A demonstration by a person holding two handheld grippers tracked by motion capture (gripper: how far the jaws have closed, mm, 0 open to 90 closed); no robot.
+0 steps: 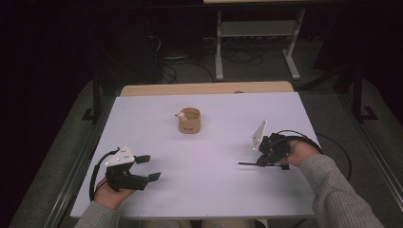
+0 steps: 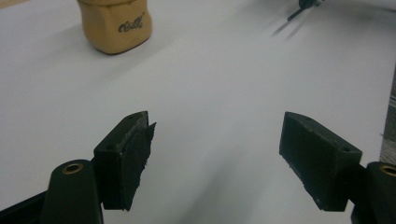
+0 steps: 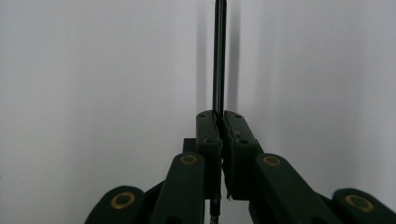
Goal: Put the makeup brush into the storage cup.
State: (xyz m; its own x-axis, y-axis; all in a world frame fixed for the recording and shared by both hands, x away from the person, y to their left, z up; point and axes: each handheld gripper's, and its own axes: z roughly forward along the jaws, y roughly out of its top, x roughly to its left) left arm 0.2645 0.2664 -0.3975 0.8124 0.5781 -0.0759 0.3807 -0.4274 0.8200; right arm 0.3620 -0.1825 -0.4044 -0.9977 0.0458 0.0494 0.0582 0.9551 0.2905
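Observation:
A tan cup-shaped holder [image 1: 189, 120] with dark lettering stands on the white table [image 1: 204, 190], back of centre; it also shows at the top left of the left gripper view as the holder [image 2: 116, 24]. My right gripper [image 1: 261, 162] at the right is shut on a thin black pen [image 1: 249, 164] that points left, low over the table. In the right gripper view the jaws of the gripper [image 3: 219, 114] clamp the pen [image 3: 219, 56], which runs straight up the frame. My left gripper [image 1: 148, 167] rests at the front left, open and holding nothing, its gripper [image 2: 217, 140] jaws wide apart.
A small pale object [image 1: 180, 114] sits at the holder's left rim. A wooden strip [image 1: 204, 88] borders the table's far edge. Beyond it stand a white desk frame [image 1: 256, 42] and cables on the dark floor. Metal rails run along both table sides.

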